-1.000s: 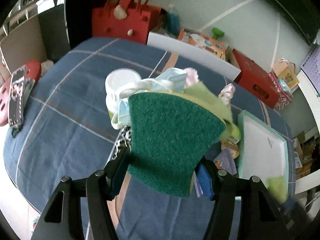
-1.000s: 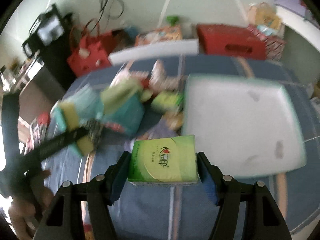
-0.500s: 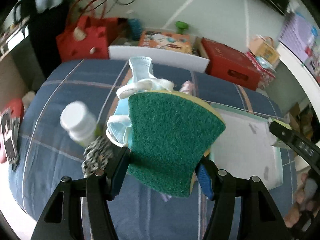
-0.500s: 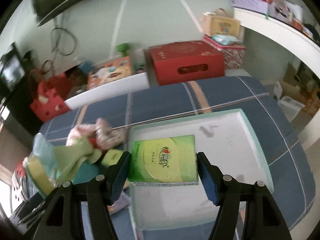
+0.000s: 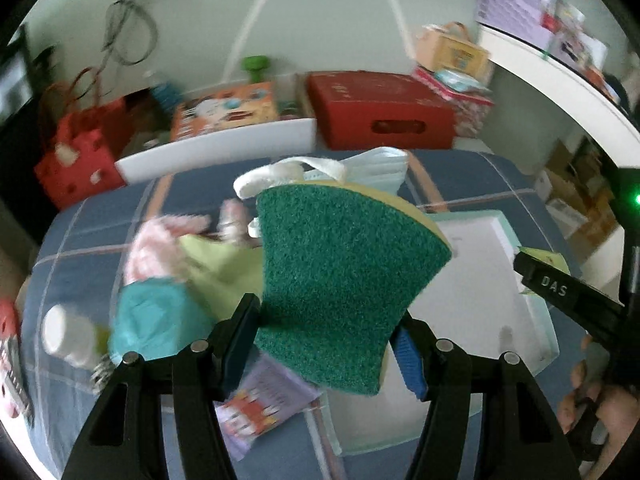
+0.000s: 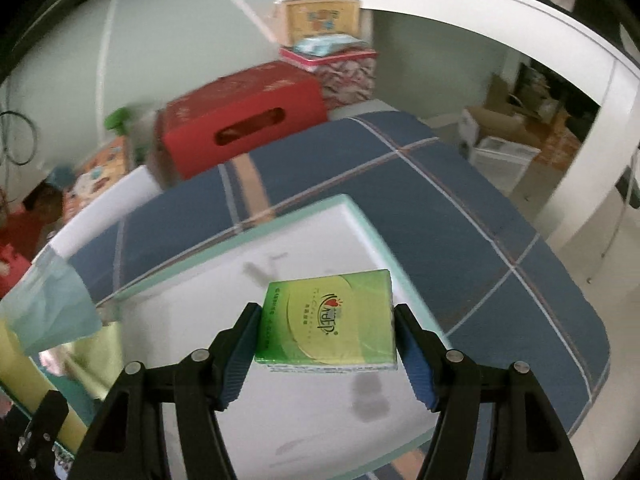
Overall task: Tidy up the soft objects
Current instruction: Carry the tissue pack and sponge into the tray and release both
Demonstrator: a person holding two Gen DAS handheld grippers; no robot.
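My left gripper (image 5: 326, 344) is shut on a green scouring sponge (image 5: 340, 276) with a yellow back; a pale blue face mask (image 5: 372, 168) with white loops hangs with it. It hovers left of a white tray with a mint rim (image 5: 504, 232). My right gripper (image 6: 326, 340) is shut on a green tissue pack (image 6: 328, 320), held above the same tray (image 6: 304, 248). The right gripper's body shows at the right edge of the left wrist view (image 5: 568, 296).
On the blue plaid cloth (image 5: 80, 232) lie a pink plush (image 5: 156, 248), lime and teal cloths (image 5: 160, 320), a white-capped bottle (image 5: 64, 332) and a purple packet (image 5: 264, 404). Red box (image 6: 244, 120), red bag (image 5: 80, 152) and white board (image 5: 216, 148) stand behind.
Both grippers swung right toward the tray. The tissue pack now hangs over the tray's right part. The sponge and mask moved from above the pile toward the tray's left edge.
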